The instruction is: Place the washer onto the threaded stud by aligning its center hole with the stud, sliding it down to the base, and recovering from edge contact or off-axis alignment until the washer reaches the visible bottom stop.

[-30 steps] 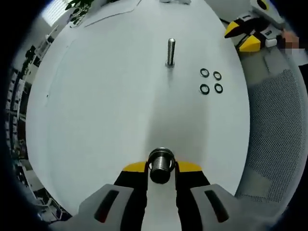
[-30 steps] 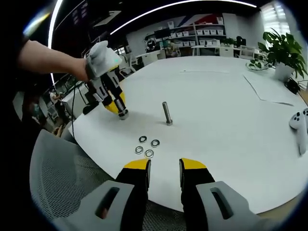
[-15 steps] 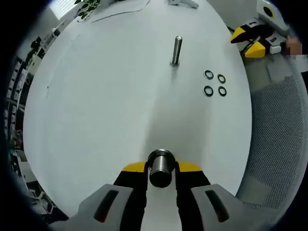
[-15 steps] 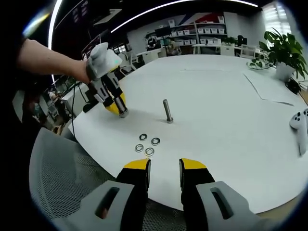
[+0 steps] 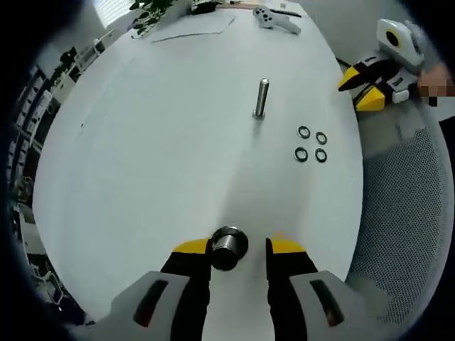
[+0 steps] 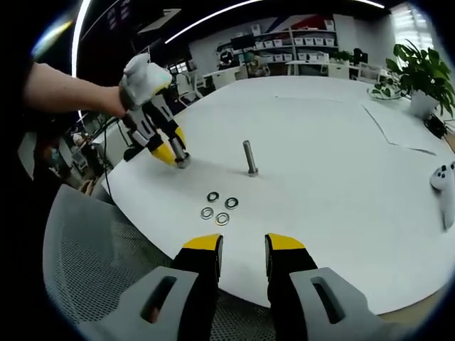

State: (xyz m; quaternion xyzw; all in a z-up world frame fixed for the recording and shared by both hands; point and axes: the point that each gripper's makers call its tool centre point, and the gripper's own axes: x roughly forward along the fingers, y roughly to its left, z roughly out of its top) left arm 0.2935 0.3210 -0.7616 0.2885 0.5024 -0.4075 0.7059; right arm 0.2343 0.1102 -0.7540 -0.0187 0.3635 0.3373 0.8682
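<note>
Washer placement not yet begun: four flat metal washers (image 5: 311, 144) lie beside the bare upright threaded steel stud (image 5: 261, 98).
Left gripper (image 5: 239, 250) spreads beside a short steel cylinder (image 5: 228, 247); right gripper (image 6: 243, 249) narrowly parted, empty.

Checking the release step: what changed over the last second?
The left gripper opened its jaws and let go of the metal cylinder, which now lies between them on the table. The right gripper stayed open; stud and four washers are unmoved.
</note>
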